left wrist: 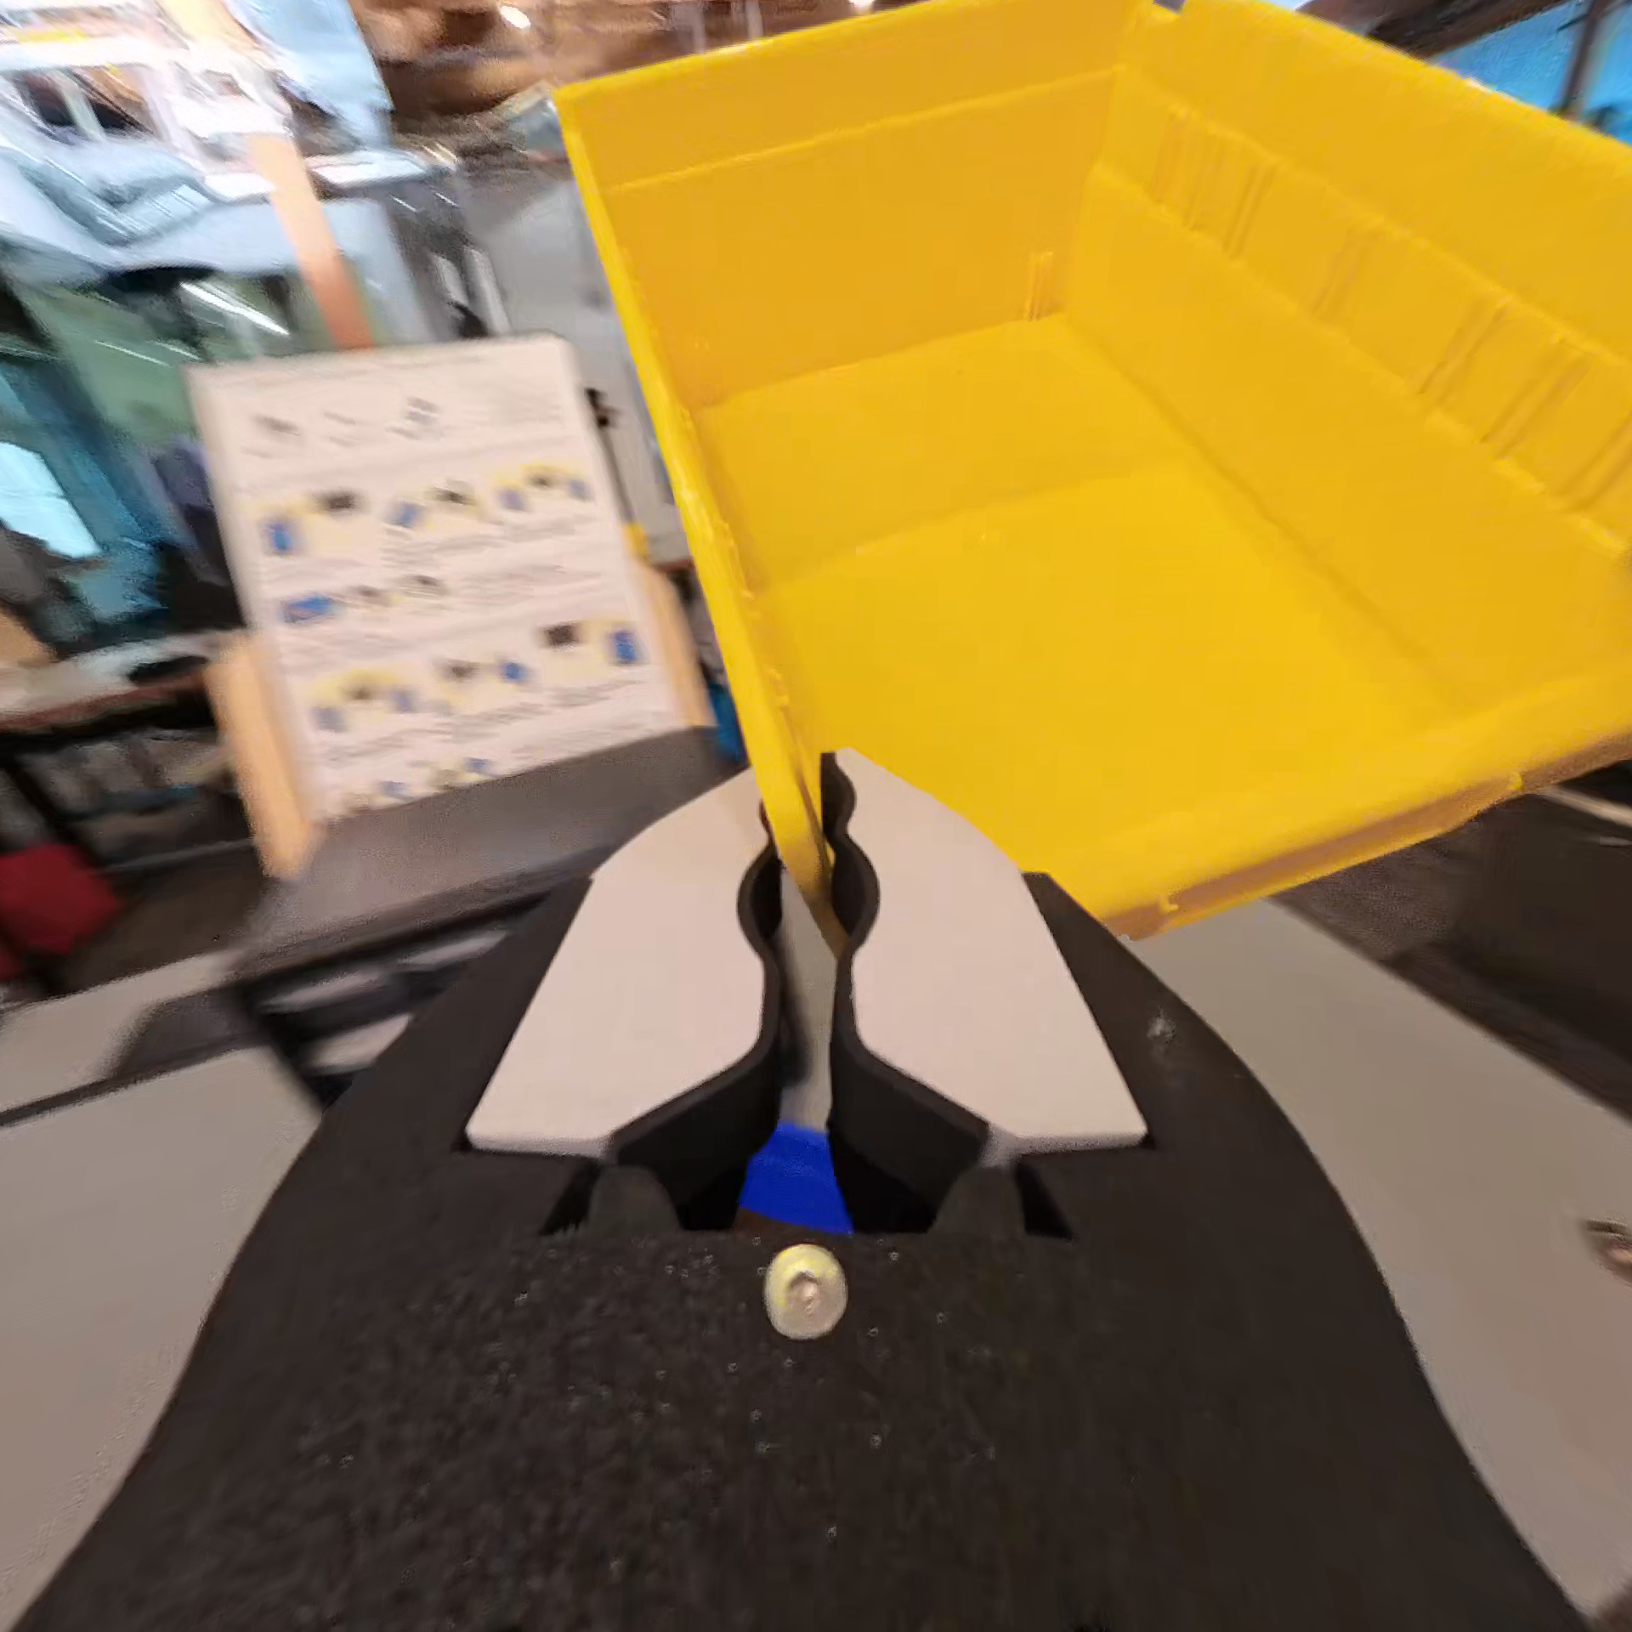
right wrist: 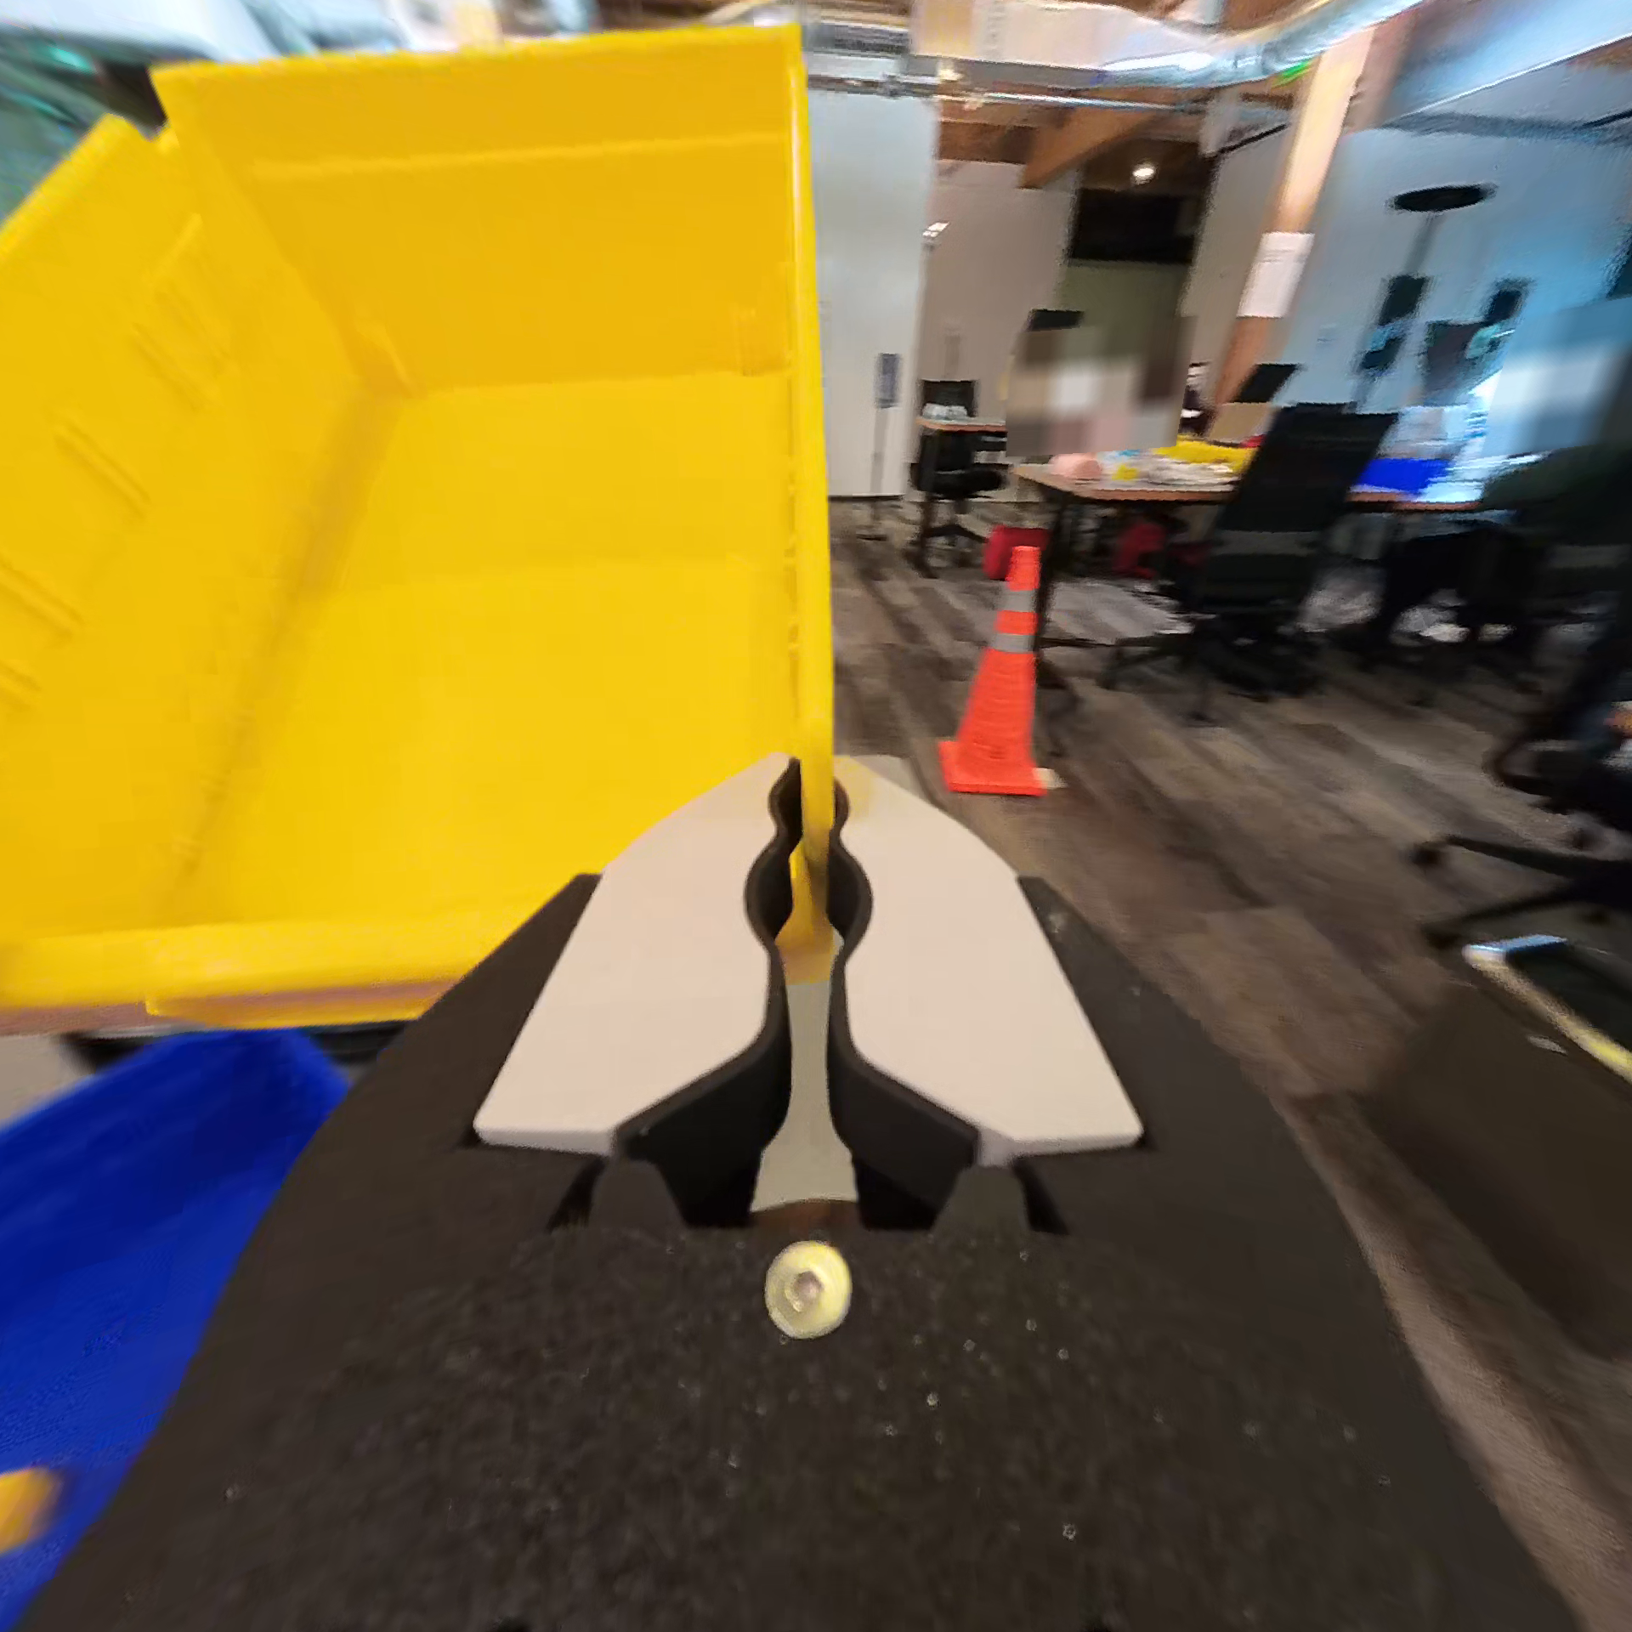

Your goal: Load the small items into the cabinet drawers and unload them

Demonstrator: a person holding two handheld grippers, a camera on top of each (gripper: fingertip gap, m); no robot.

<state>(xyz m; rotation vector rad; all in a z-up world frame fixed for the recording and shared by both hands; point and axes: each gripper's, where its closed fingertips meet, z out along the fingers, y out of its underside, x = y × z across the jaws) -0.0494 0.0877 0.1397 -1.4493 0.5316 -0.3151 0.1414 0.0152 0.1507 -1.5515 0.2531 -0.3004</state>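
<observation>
Pinched by both side walls, the yellow bin (left wrist: pixel 1104 618) is held up empty. It looks light and stiff. The left gripper (left wrist: pixel 808 848) and right gripper (right wrist: pixel 817 848) are closed tight on its thin walls.

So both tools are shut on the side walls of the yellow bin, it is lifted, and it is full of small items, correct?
Not quite: the yellow bin is empty; both wrist views show a bare floor inside. The rest holds: the left tool and the right tool each clamp a side wall, and the bin is lifted.

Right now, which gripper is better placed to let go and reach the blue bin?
Right, probably. The right gripper and left gripper each clamp a yellow bin wall; the blue bin lies just beside the right.
</observation>
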